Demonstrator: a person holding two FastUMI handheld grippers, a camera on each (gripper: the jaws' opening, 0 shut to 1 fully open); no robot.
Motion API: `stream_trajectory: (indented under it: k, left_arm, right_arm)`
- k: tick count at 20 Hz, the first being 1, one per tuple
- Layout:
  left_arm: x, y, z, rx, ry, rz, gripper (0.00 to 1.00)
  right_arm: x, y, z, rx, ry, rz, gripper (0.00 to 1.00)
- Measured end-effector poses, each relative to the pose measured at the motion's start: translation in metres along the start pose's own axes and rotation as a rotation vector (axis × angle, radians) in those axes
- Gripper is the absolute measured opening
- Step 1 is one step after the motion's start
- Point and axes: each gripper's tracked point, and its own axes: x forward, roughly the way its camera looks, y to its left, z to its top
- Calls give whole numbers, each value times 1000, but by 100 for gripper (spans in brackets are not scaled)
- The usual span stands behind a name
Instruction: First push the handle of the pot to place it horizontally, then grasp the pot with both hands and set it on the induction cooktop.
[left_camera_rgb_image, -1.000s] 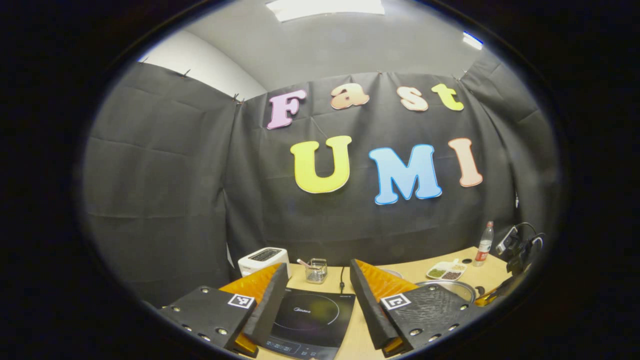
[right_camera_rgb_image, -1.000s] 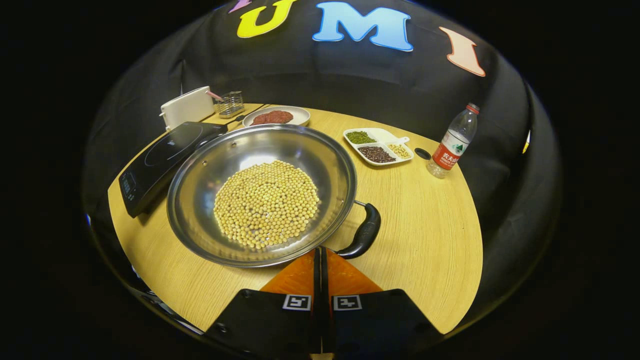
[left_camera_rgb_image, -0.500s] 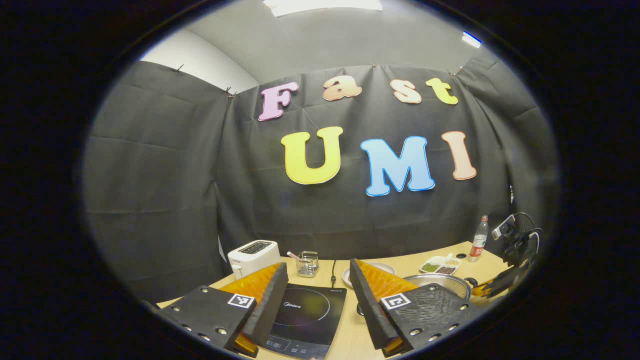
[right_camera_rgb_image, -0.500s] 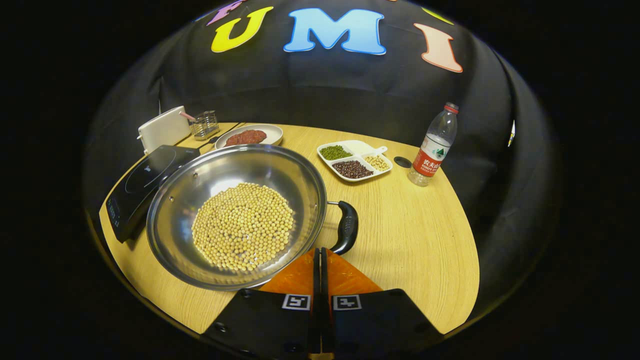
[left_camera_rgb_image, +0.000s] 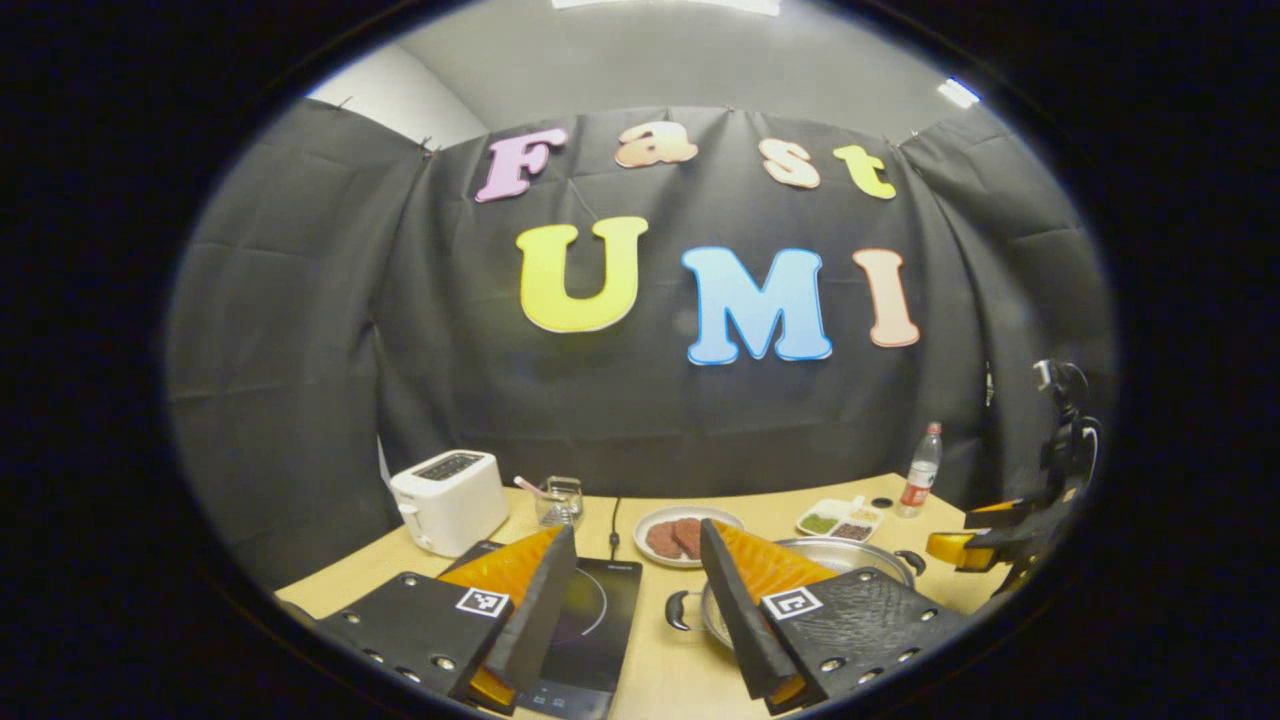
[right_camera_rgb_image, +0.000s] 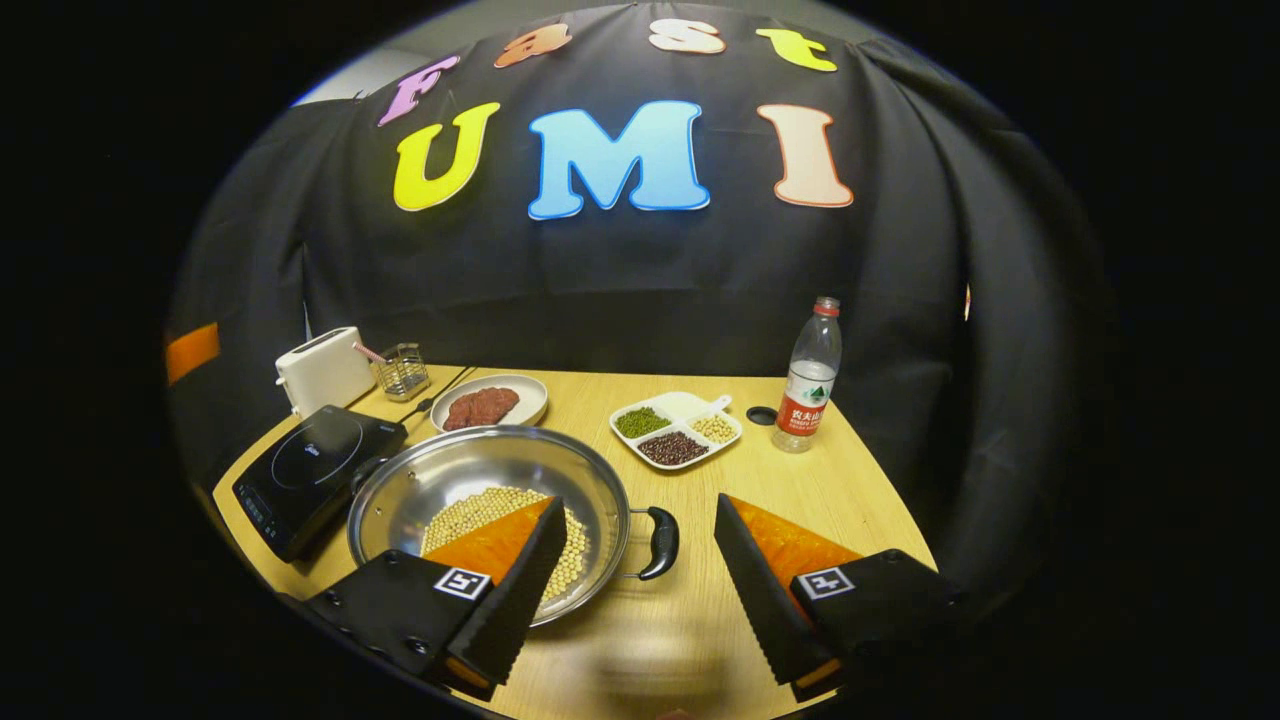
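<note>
A steel pot (right_camera_rgb_image: 480, 478) holding soybeans (right_camera_rgb_image: 462, 512) sits on the wooden table (right_camera_rgb_image: 850, 490), right of the black induction cooktop (right_camera_rgb_image: 318, 468). Its black handles point sideways: one (right_camera_rgb_image: 660, 541) to the right, one (right_camera_rgb_image: 365, 468) toward the cooktop. My right gripper (right_camera_rgb_image: 638, 503) is open, its left finger over the pot's bowl, and the right handle appears between the fingers. My left gripper (left_camera_rgb_image: 635, 530) is open above the cooktop (left_camera_rgb_image: 592, 615), with the pot (left_camera_rgb_image: 860, 553) and its left handle (left_camera_rgb_image: 680, 608) just beside its right finger. The right gripper (left_camera_rgb_image: 985, 540) shows at the far right.
A white toaster (right_camera_rgb_image: 325, 368) and a wire basket (right_camera_rgb_image: 403, 368) stand behind the cooktop. A plate of meat (right_camera_rgb_image: 490, 403), a divided dish of beans (right_camera_rgb_image: 675, 430), a bottle cap (right_camera_rgb_image: 765, 413) and a water bottle (right_camera_rgb_image: 812, 378) sit at the back of the table.
My right gripper went from shut to open and pulled back from the pot's handle, which has swung round to point sideways. The left gripper swung right toward the pot.
</note>
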Motion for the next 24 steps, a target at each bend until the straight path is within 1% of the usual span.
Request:
stream_trajectory:
  k: [2, 5, 6, 7, 8, 9, 10, 11, 12, 13, 14, 15, 19, 20, 21, 24]
  left_arm:
    - [15, -5, -15, -25, 51, -32, 74]
    - [36, -14, -40, -65, 123, -66, 74]
    - [43, -16, -47, -71, 141, -75, 76]
    - [49, -18, -54, -73, 162, -80, 74]
    - [56, -19, -61, -71, 180, -86, 74]
    - [64, -21, -70, -68, 204, -91, 76]
    - [72, -23, -79, -63, 223, -97, 74]
    - [79, -25, -89, -58, 243, -102, 77]
    - [87, -28, -96, -54, 258, -110, 77]
    - [92, -29, -104, -51, 276, -117, 74]
    - [99, -30, -113, -48, 297, -119, 80]
    - [105, -31, -121, -48, 313, -121, 74]
    - [125, -35, -145, -52, 365, -127, 74]
    - [129, -35, -151, -46, 375, -127, 75]
    - [133, -36, -157, -42, 387, -128, 77]
    - [143, -36, -181, -41, 443, -128, 77]
  right_arm:
    - [0, -2, 1, 5, 0, -6, 95]
    - [3, -4, -9, -3, 31, -9, 95]
    - [5, -4, -10, -6, 40, -7, 96]
    - [6, -5, -13, -8, 46, -7, 95]
    - [9, -6, -14, -10, 50, -10, 95]
    - [11, -7, -15, -11, 51, -11, 93]
    - [14, -8, -16, -8, 54, -12, 96]
    - [16, -8, -17, -4, 57, -11, 93]
    - [19, -8, -19, 1, 64, -9, 95]
    - [22, -8, -20, 4, 70, -8, 95]
    - [25, -9, -22, 5, 75, -8, 95]
    - [28, -9, -23, 5, 79, -8, 93]
    - [40, -10, -29, 13, 102, -10, 93]
    - [43, -11, -31, 18, 109, -12, 93]
    - [46, -11, -32, 24, 113, -12, 95]
    - [56, -10, -38, 41, 134, -13, 95]
